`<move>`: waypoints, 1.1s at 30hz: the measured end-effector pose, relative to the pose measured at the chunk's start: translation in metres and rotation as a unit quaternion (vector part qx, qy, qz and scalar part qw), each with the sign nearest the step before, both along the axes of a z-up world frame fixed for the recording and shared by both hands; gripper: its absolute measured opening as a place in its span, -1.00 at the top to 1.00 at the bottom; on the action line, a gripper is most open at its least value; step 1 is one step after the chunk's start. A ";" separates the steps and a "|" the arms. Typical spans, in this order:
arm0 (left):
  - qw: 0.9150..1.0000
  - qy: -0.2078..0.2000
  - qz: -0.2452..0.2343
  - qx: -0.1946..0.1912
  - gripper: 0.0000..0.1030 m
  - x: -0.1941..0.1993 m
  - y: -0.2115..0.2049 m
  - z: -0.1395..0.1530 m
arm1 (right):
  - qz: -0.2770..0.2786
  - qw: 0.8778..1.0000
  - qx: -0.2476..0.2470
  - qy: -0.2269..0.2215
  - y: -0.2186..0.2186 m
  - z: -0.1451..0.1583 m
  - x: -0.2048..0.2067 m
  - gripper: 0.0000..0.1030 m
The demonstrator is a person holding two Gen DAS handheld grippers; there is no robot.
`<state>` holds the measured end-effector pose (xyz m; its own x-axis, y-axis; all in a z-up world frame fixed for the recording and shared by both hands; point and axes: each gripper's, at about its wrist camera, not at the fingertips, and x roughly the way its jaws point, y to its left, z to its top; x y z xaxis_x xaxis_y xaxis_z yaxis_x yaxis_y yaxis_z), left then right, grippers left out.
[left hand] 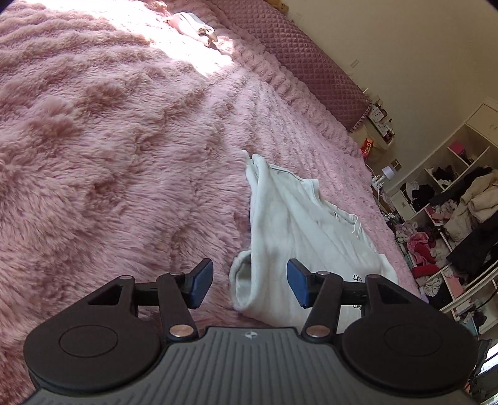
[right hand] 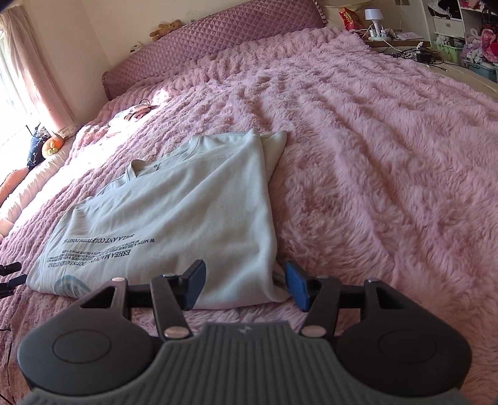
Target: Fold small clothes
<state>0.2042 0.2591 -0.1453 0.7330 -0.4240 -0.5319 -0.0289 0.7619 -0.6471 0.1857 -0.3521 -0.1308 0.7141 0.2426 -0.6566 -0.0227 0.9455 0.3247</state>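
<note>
Left tool [left hand: 250, 286] standing apart, empty | right tool [right hand: 246, 286] likewise | shirt [right hand: 174, 218] lying just ahead, long axis running away, right nearer

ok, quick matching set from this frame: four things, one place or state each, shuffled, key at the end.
Things:
1. T-shirt
2. Teddy bear
3. Snack bag
4. Right claw

Places or states:
A. on top of the headboard
B. open, nothing gripped
C. red, beside the lamp
D. one side folded in, print facing up

Pairs: 1-D, 2-A, 3-C, 4-B
</note>
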 end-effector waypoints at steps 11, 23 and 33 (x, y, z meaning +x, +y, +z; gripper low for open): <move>0.999 0.022 -0.034 0.012 0.33 0.003 -0.024 -0.015 | 0.002 1.000 -0.006 0.009 0.009 0.002 0.005 0.32; 0.996 0.050 0.016 0.074 0.85 -0.004 -0.037 0.012 | -0.031 0.998 -0.061 -0.004 0.001 0.024 -0.008 1.00; 0.991 0.106 0.019 0.076 0.66 0.004 -0.036 -0.004 | -0.045 0.996 -0.075 0.030 -0.001 -0.012 -0.009 0.82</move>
